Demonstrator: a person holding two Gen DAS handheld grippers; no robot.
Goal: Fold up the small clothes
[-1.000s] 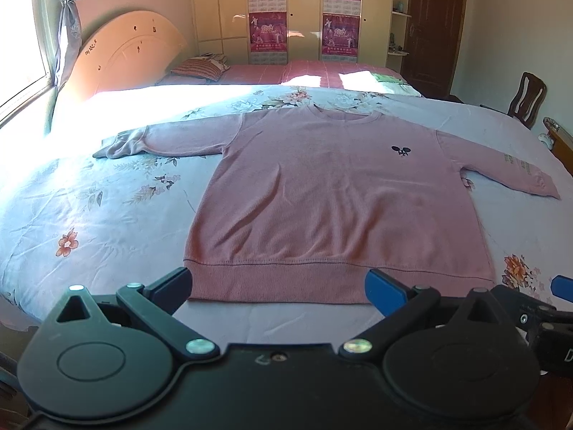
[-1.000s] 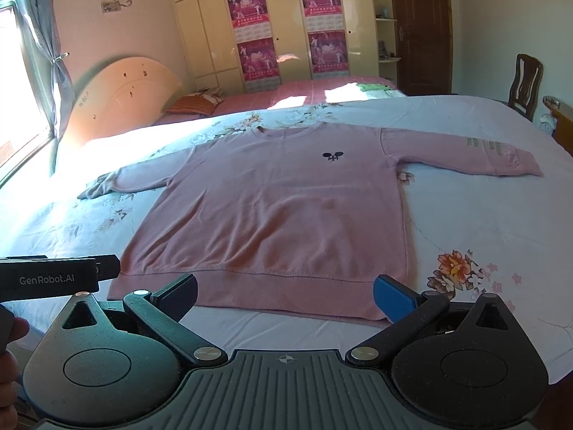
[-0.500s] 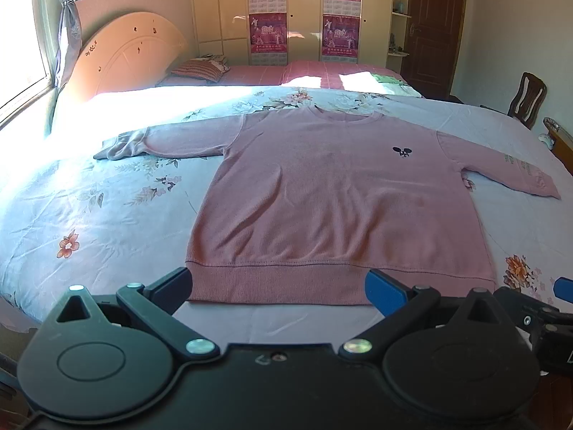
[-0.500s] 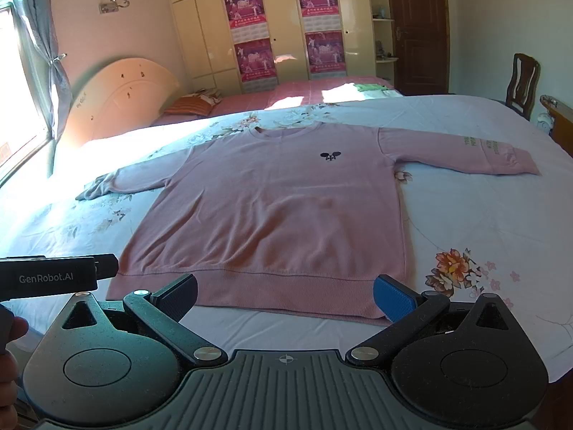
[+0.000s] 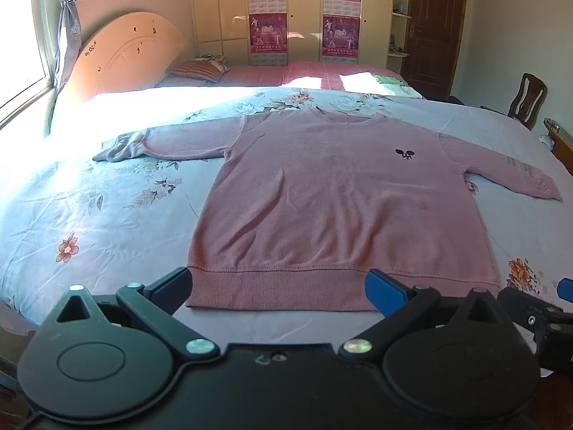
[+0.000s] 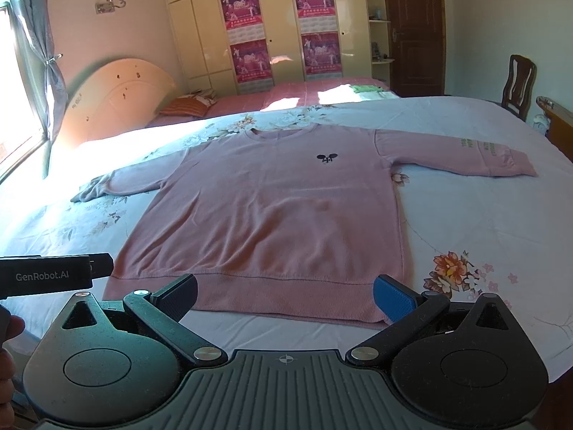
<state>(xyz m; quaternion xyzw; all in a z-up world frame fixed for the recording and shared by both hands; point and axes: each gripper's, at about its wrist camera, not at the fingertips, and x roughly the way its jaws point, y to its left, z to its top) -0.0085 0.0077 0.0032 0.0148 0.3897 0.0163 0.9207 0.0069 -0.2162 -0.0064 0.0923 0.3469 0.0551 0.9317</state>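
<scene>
**Supervisor:** Report the garment's position and fold status.

**Operator:** I see the pink sweater (image 5: 333, 208) lying flat, front up, on the floral bedsheet (image 5: 89, 215). Its hem faces my grippers and its neckline points toward the far side of the bed. Both sleeves are spread outward. The left sleeve (image 5: 172, 141) ends in a slightly bunched cuff. The right sleeve (image 6: 462, 154) lies straight, with printed lettering near its cuff. I judge that no fold is made yet; the whole sequence remains, sleeves and body alike.

**Supervisor:** State of the tongs?

**Operator:** The left gripper (image 5: 279, 288) has its jaws spread wide and holds nothing. It sits just short of the hem, toward the hem's left portion. The right gripper (image 6: 286, 295) is likewise spread wide and empty, near the hem's right portion. Neither touches the fabric, as far as I can tell.

**Supervisor:** Surroundings and obstructions?

**Operator:** The sheet around the sweater carries no loose items. A headboard (image 5: 121, 57) stands far left beside a curtained window. A second bed (image 6: 286, 98) with a striped pillow (image 5: 200, 70) lies beyond. Wardrobe doors bear posters (image 6: 247, 32). A wooden chair (image 6: 519, 82) stands far right, well apart. I see nothing in the way. My one concern is the bunched left cuff, which probably needs smoothing for a clean fold.
</scene>
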